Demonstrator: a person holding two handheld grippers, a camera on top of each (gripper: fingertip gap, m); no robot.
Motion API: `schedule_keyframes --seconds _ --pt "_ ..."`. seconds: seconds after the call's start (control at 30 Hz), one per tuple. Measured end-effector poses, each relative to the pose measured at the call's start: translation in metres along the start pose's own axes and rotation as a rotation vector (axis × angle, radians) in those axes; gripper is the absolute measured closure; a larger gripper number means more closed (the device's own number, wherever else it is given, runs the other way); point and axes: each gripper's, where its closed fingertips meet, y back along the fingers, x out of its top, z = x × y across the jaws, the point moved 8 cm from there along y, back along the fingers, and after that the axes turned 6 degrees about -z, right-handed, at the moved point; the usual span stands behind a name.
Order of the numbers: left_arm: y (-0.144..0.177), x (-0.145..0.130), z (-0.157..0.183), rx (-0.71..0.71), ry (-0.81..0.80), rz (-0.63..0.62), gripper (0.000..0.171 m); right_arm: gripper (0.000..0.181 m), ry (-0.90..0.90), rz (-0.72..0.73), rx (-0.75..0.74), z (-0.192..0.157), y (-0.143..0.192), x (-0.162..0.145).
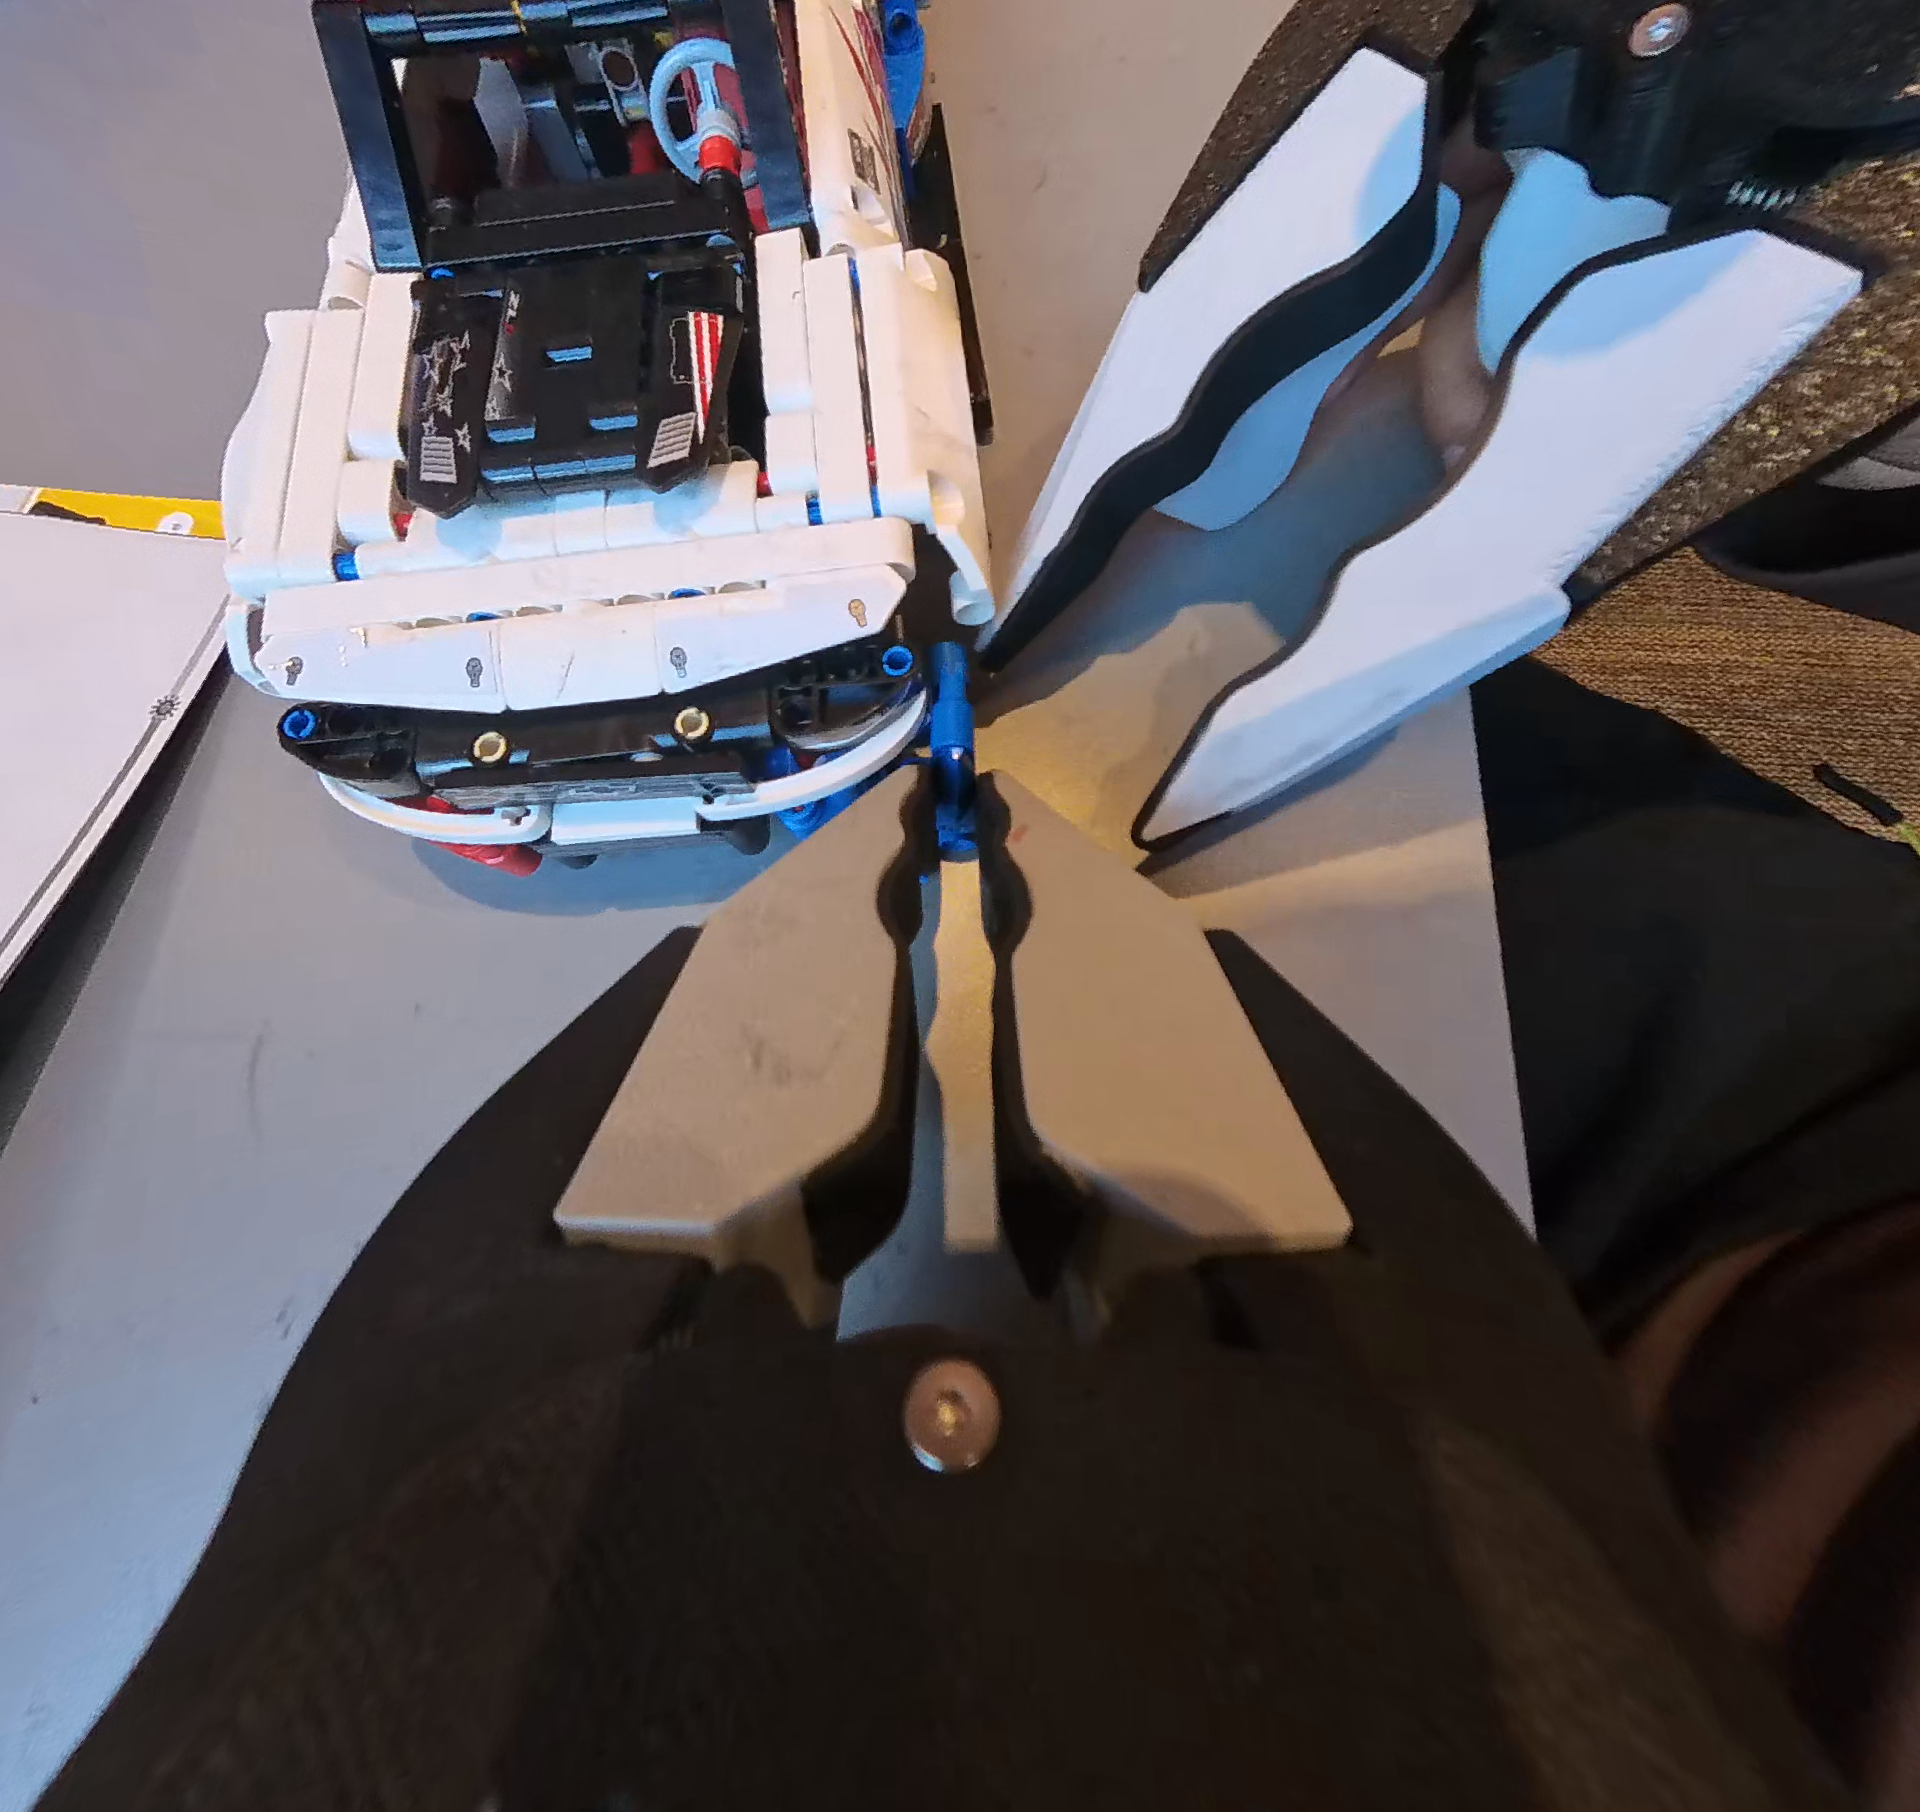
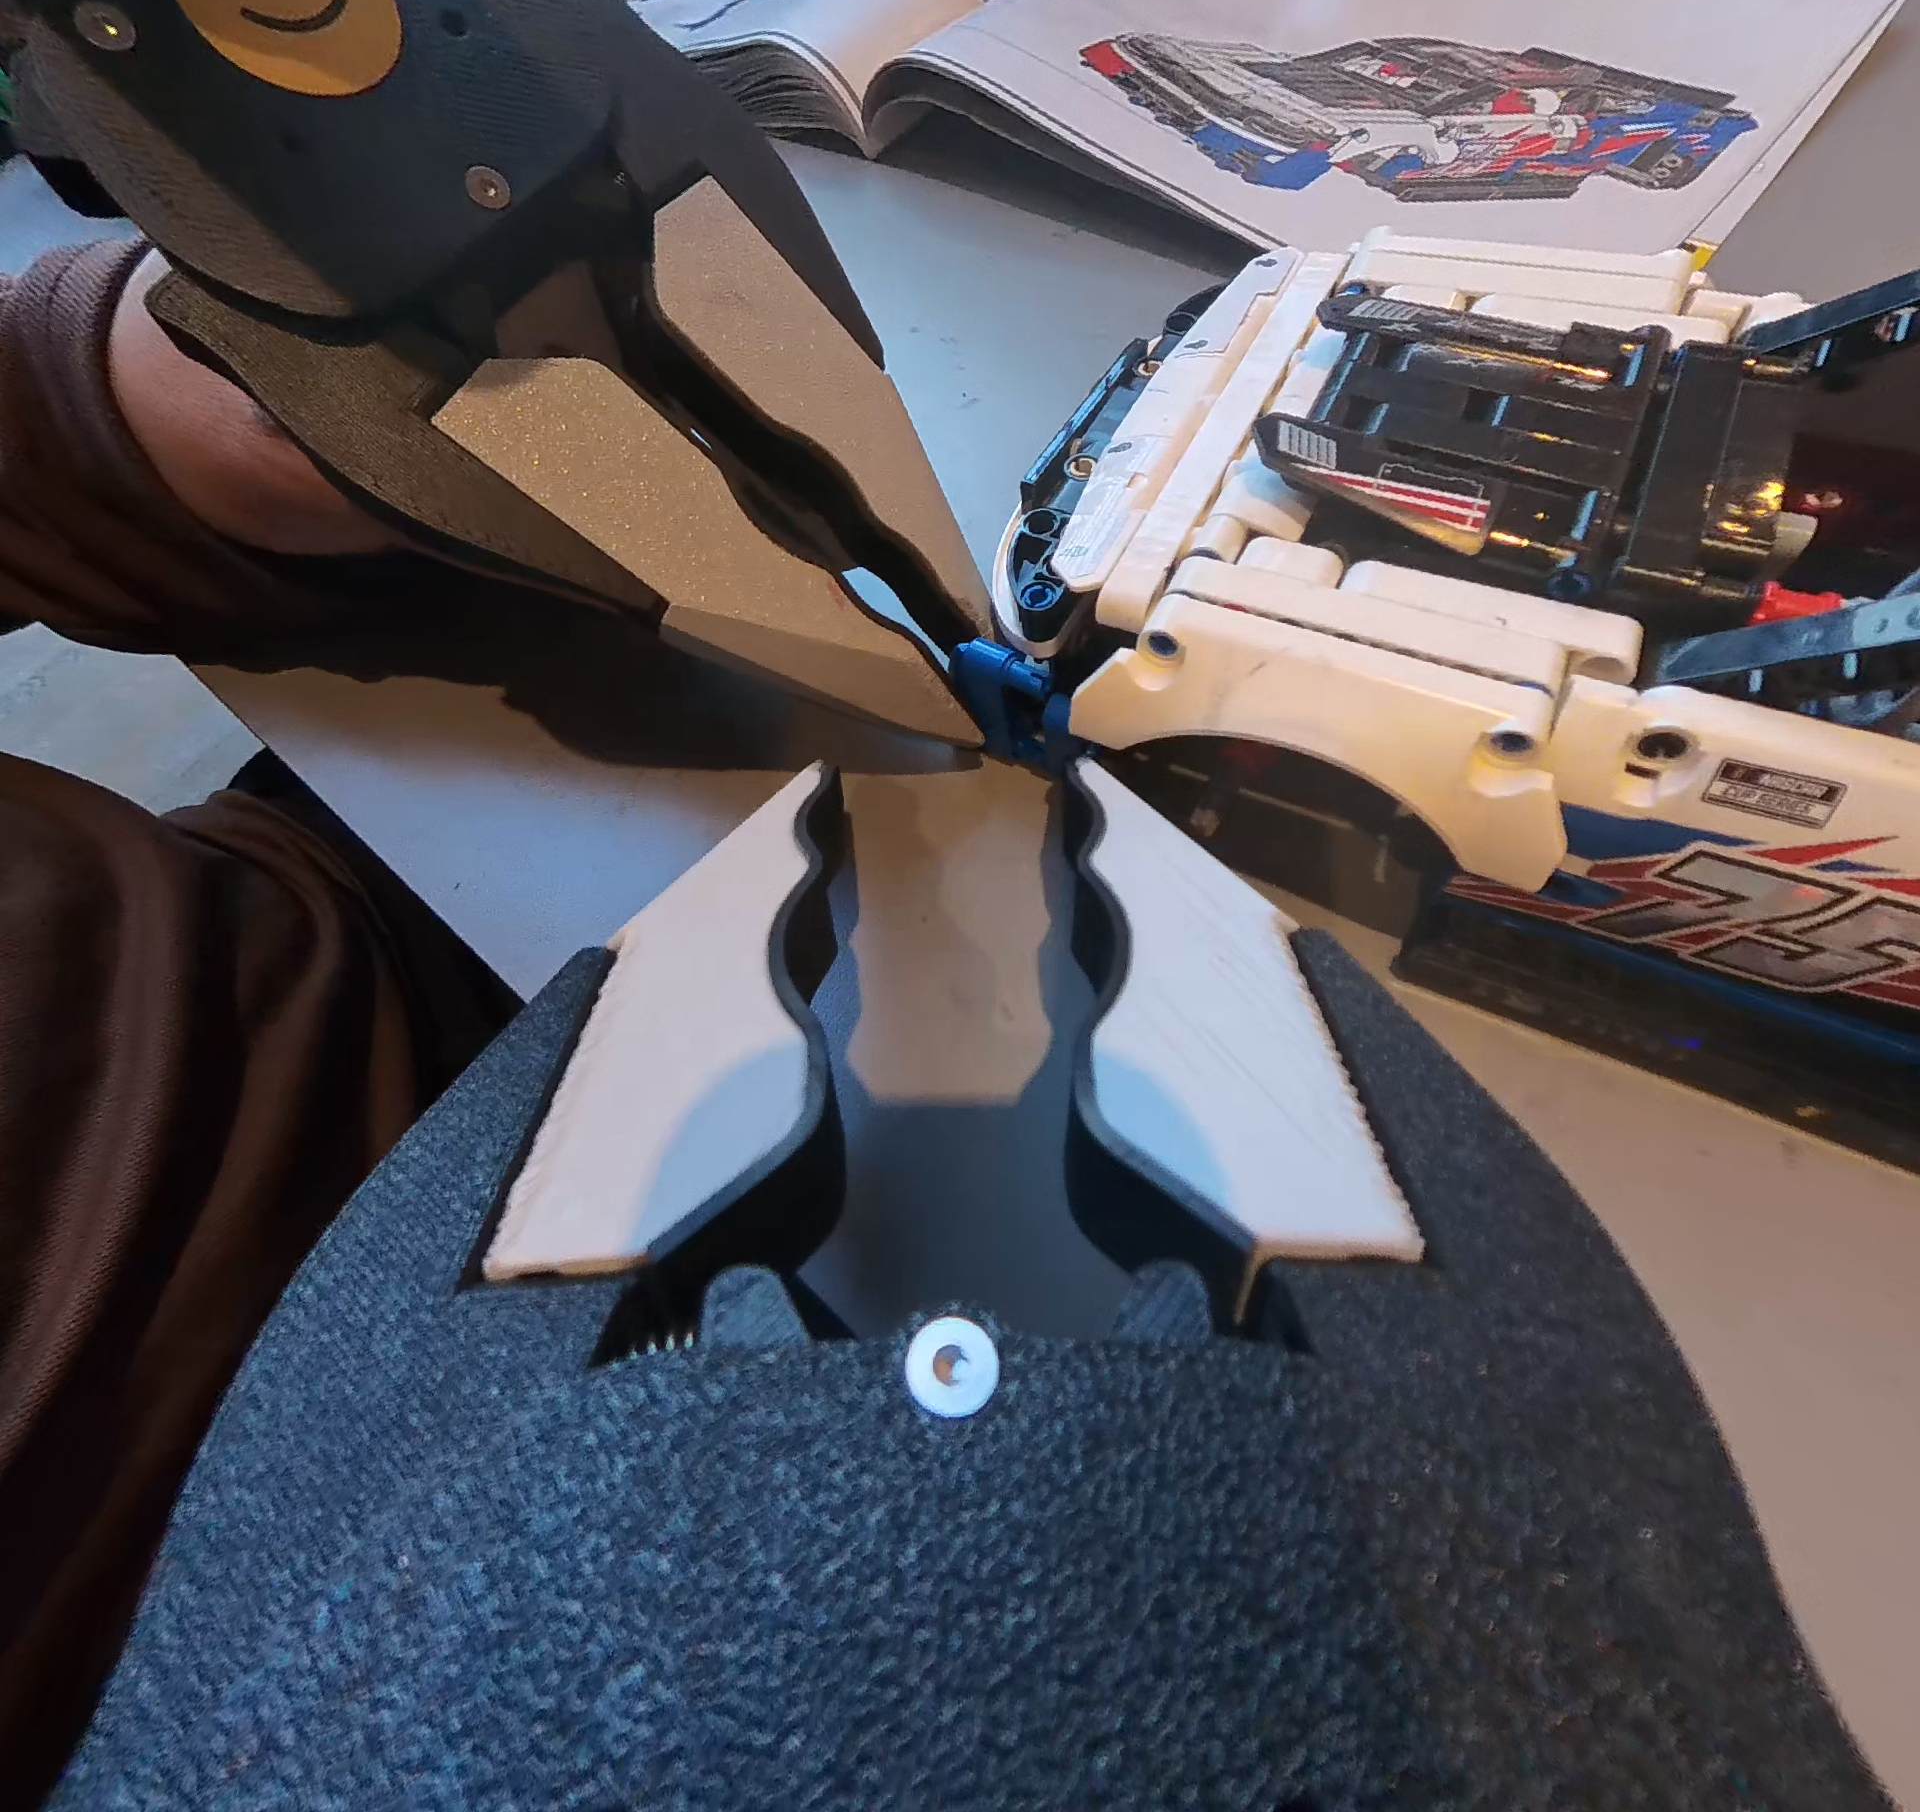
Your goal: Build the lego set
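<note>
Currently the left gripper (image 1: 951,827) pinches a blue connector piece (image 1: 951,723) at the front corner of the white car model (image 1: 582,474) on the table (image 1: 260,983). The right gripper (image 2: 951,775) is spread, close beside. Judged step: seating the piece; next, press it squarely in.

The left wrist view looks down along its grey fingers (image 1: 831,1014) at the car (image 1: 582,474) nose, close; the right wrist view faces the car (image 2: 1351,640) side, low and close; both share the blue piece (image 1: 951,754) (image 2: 1003,687), the table (image 1: 208,1087) (image 2: 1662,1295) and the other gripper.
</note>
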Motion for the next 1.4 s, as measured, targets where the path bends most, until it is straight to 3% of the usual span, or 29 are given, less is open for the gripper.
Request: schedule_keyframes --seconds 0.83,1.4 --pt "-0.0007 0.0002 -0.0010 -0.015 -0.009 0.004 0.167 0.142 0.026 -0.033 -0.016 -0.0020 -0.0038 0.0012" --pt "-0.0007 -0.0002 -0.0037 -0.055 0.022 0.007 0.167 0.146 -0.040 -0.021 0.049 0.0032 -0.0025 0.0030"
